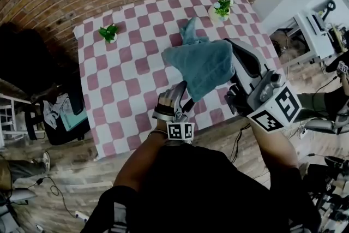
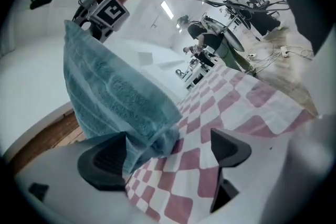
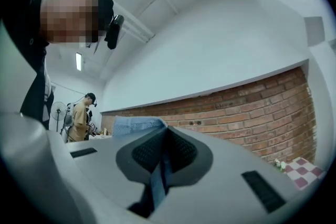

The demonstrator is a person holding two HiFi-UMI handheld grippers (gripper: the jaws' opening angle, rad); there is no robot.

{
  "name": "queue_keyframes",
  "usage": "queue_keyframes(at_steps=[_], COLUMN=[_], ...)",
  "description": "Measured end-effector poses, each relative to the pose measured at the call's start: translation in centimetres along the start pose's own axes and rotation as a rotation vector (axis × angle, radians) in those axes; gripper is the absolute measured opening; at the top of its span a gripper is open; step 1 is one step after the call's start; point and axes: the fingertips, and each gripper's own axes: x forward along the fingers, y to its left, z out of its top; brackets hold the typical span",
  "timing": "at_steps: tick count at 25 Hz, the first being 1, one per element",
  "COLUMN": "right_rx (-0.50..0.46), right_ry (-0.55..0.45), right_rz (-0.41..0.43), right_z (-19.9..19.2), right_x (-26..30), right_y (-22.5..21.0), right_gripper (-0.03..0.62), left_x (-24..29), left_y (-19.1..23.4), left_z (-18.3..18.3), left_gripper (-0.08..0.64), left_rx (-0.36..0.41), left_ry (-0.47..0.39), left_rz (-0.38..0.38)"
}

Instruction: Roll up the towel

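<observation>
The right tool (image 3: pixel 161 159) pinches the towel's (image 1: pixel 204 65) edge, holding it up over the counter (image 1: pixel 120 90). The left tool (image 2: pixel 168 152) is spread wide, with the towel's lower corner beside one jaw, ungripped.

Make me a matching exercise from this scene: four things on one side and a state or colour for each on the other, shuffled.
Things:
1. towel
2. left hand-held gripper
3. right hand-held gripper
4. tablecloth

States or colours:
a. jaws wide apart
b. red and white checks
c. teal, hanging in the air
d. jaws shut on cloth

Pairs: 1-c, 2-a, 3-d, 4-b
</observation>
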Motion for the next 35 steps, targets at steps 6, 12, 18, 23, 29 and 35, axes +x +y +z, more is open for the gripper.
queue_keyframes(at_steps=[6,12,18,23,29,35], right_rx=[-0.031,-0.033,-0.043,-0.028,-0.119,-0.376], right_ry=[-0.047,-0.054,-0.034,-0.020,0.024,0.095], right_rz=[-0.012,-0.080,-0.193,-0.250,-0.247,-0.276], right_z=[2.5,2.4,0.8,-1.7,-5.2,-8.6], right_x=[-0.2,-2.2,-4.6,-7.2,-9.8,-11.6], right_y=[-0.5,-3.2,-6.9,-9.3,-9.0,-5.9], right_gripper=[0.005,0.005,0.005,0.005,0.005,0.006], left_x=[-1.1,-4.2,-6.1,-6.8,-8.1,-8.6], left_y=[5.1,9.5,12.5,16.7,23.0,28.2], left_z=[4.0,7.0,7.9,6.6,5.2,5.8], left_gripper=[0.407,0.051,0.002,0.002,0.003,0.003], left_rx=[-0.087,-0.120,-0.269,-0.440,-0.555,-0.676], left_ry=[-0.136,-0.226,-0.248,-0.217,-0.214,-0.253], left_rz=[0.135,0.210,0.157,0.137,0.174,0.242])
